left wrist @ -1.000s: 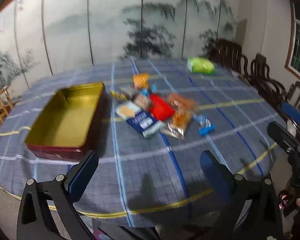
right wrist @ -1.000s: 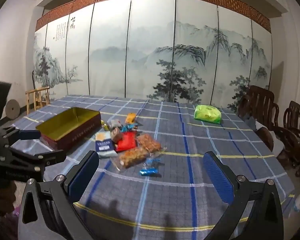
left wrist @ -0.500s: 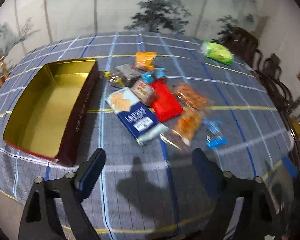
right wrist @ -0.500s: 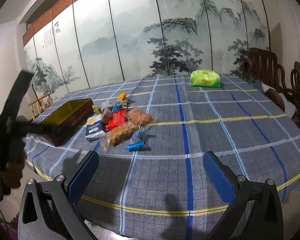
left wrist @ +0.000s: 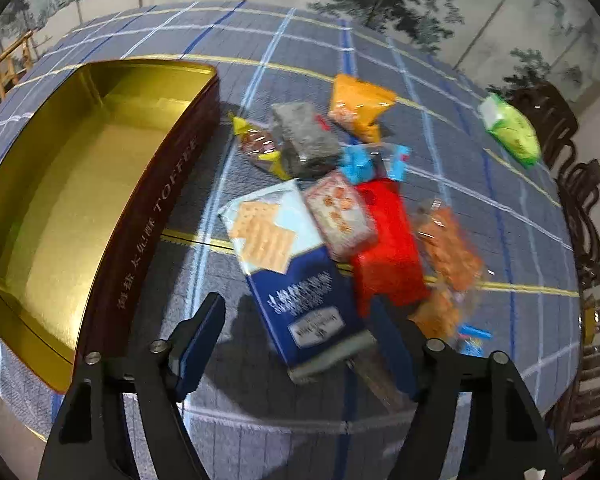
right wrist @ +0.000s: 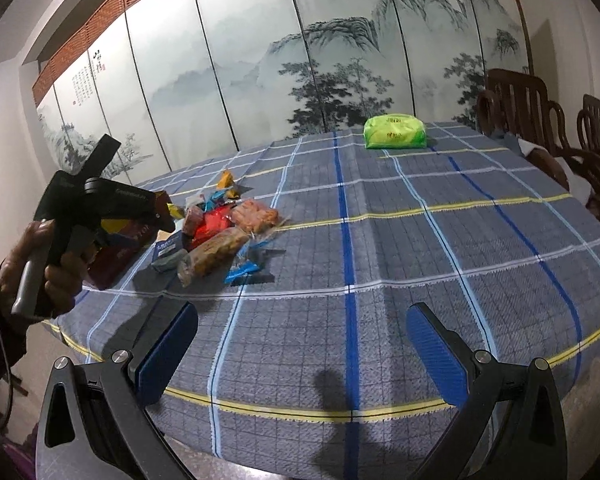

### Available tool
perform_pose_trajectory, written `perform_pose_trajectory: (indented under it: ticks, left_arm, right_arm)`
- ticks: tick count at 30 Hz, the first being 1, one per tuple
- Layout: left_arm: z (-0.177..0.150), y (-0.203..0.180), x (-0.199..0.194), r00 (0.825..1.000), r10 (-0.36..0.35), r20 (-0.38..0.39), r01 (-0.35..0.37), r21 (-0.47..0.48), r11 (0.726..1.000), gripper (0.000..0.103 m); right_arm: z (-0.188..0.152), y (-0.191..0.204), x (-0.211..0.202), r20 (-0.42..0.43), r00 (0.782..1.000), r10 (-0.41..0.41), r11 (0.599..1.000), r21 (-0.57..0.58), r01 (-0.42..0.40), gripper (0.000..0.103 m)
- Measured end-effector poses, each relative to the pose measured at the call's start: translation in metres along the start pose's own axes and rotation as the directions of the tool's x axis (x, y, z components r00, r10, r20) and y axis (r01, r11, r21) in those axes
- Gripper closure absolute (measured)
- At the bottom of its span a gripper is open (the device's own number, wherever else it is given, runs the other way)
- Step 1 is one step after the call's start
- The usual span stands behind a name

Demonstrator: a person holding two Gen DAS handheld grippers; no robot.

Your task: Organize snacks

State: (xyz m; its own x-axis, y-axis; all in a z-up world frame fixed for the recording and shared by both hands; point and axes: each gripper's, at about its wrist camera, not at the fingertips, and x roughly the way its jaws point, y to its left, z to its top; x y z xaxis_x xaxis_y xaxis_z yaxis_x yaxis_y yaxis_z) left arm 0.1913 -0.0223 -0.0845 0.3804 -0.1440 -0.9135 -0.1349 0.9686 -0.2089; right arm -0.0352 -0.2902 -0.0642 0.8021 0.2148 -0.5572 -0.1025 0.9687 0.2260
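Cracker pack (left wrist: 296,268) lying flat, long axis toward left tool (left wrist: 300,332), jaws closing, nothing pinched.

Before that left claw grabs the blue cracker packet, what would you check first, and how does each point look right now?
1. Toffee tin open and empty: ok.
2. Blue cracker packet between the left gripper fingers: ok; jaws closing, pads not pressing yet.
3. Packet free: not ok, a pink snack pack overlaps its corner.
4. Right gripper clear of the pile: ok, open, holding nothing.
5. Green pack within reach: cannot tell.
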Motion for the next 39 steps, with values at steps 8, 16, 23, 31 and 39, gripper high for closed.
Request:
perform_pose_trajectory:
  ticks: [8, 16, 23, 31, 39]
  left_arm:
    - [0.009, 0.000, 0.021, 0.999, 0.022, -0.042, -0.023, -0.031, 0.999, 0.045]
    - [0.006, -0.013, 0.027, 0.994, 0.110, 0.011, -0.111, 0.024, 0.994, 0.048]
    - [-0.007, -0.008, 0.020, 0.995, 0.089, 0.046, -0.092, 0.060, 0.994, 0.055]
    - [-0.041, -0.005, -0.010, 0.995, 0.035, 0.098, -0.047, 0.131, 0.990, 0.056]
    - [-0.058, -0.018, -0.049, 0.984, 0.010, 0.175, -0.047, 0.211, 0.976, 0.056]
  right_arm:
    - [-0.004, -0.006, 0.007, -0.021, 1.000, 0.012, 1.000, 0.014, -0.011, 0.000]
    - [-0.005, -0.010, 0.014, -0.040, 0.999, 0.014, 1.000, 0.028, -0.013, 0.000]
    - [-0.005, -0.013, 0.017, -0.053, 0.998, 0.018, 0.999, 0.051, -0.015, 0.000]
    - [-0.004, -0.018, 0.017, -0.054, 0.999, 0.010, 0.998, 0.066, -0.007, 0.000]
    - [-0.002, -0.009, 0.020, -0.072, 0.997, 0.027, 0.999, 0.040, -0.024, 0.000]
